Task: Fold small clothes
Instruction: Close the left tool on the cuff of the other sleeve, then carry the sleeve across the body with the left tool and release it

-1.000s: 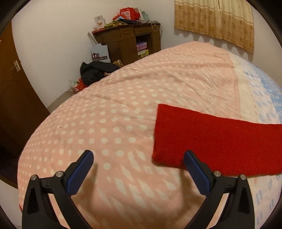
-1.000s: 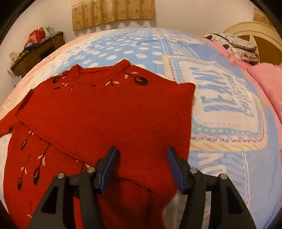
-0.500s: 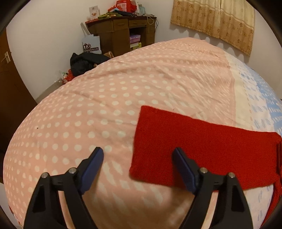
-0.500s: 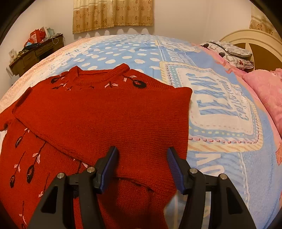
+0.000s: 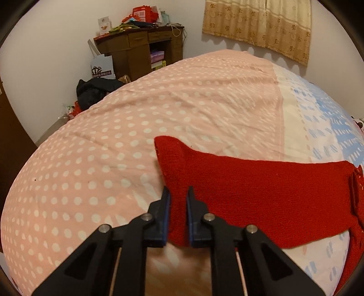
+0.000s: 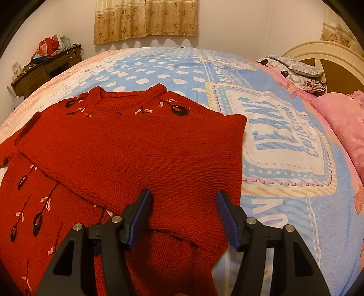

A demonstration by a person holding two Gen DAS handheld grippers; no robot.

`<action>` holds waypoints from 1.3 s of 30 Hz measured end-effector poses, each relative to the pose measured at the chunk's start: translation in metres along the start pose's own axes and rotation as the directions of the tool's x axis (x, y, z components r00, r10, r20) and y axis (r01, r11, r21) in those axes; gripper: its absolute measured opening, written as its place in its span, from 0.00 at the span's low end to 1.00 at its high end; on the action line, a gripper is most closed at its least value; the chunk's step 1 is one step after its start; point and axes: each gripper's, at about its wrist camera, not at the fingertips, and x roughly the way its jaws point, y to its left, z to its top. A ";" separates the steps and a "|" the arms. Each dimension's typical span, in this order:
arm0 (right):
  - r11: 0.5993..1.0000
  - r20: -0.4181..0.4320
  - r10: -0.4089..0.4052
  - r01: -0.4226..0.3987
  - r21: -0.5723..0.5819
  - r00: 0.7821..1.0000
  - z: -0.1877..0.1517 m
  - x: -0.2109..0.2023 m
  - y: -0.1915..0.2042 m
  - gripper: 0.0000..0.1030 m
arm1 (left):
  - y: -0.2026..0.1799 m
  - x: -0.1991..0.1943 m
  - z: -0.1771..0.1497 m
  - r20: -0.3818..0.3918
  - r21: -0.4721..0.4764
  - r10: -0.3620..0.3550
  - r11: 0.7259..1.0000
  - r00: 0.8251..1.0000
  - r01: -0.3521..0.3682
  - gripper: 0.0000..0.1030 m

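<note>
Red knitwear lies spread on a bed: a sweater [image 6: 136, 154] with black and pink embroidery near its collar rests on the blue patterned part of the quilt [image 6: 284, 141], its right sleeve folded flat across the chest. The other sleeve [image 5: 261, 182] stretches out over the pink dotted part of the quilt [image 5: 102, 159].

The left gripper [image 5: 178, 195] is closing on the cuff end of that sleeve; the red knit fills the narrow gap between its blue pads, and the cuff edge bunches up into a small ridge just beyond the tips.

The right gripper [image 6: 183, 200] hovers over the lower edge of the folded sleeve with its jaws about half apart and opening slightly. Red fabric shows between and below them, but the pads do not press on it.

A brown desk [image 5: 138, 52] piled with clutter stands against the far wall, with a dark heap of clothes [image 5: 95, 91] on the floor beside it. Beige curtains [image 6: 145, 20] hang above the bed, and pink pillows [image 6: 341, 118] lie near the headboard [image 6: 318, 52].
</note>
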 end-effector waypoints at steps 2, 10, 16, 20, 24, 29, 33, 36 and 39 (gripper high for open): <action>1.000 0.000 0.000 0.000 0.001 1.000 0.000 0.000 0.000 0.59 | 0.000 -0.003 0.003 0.002 -0.007 -0.014 1.000 1.000 0.014 0.11; 0.999 -0.012 -0.023 0.024 0.041 1.000 0.002 0.001 -0.006 0.72 | -0.013 -0.035 0.018 0.052 0.019 -0.052 0.999 0.997 0.051 0.11; 0.997 -0.002 -0.058 0.058 0.047 0.998 0.003 -0.007 -0.002 0.73 | -0.041 -0.068 0.032 0.085 0.057 -0.105 0.993 0.991 0.101 0.10; 0.995 -0.005 -0.071 0.071 0.071 0.997 0.003 -0.016 -0.003 0.73 | -0.066 -0.087 0.039 0.096 0.099 -0.158 0.984 0.983 0.149 0.10; 0.993 0.025 -0.105 0.104 0.052 0.994 0.001 -0.030 -0.002 0.74 | -0.092 -0.105 0.042 0.105 0.130 -0.207 0.973 0.973 0.193 0.10; 0.990 0.066 -0.143 0.142 0.022 0.988 -0.003 -0.047 -0.001 0.74 | -0.120 -0.121 0.045 0.091 0.146 -0.264 0.957 0.960 0.249 0.10; 0.988 0.095 -0.157 0.157 0.005 0.983 -0.007 -0.059 -0.002 0.74 | -0.142 -0.137 0.046 0.100 0.169 -0.296 0.946 0.950 0.277 0.10; 0.987 0.106 -0.157 0.158 0.005 0.982 -0.010 -0.066 -0.006 0.74 | -0.158 -0.150 0.046 0.109 0.190 -0.321 0.936 0.941 0.297 0.10; 0.988 0.117 -0.157 0.157 0.005 0.981 -0.014 -0.072 -0.008 0.74 | -0.176 -0.158 0.043 0.110 0.212 -0.339 0.927 0.935 0.311 0.10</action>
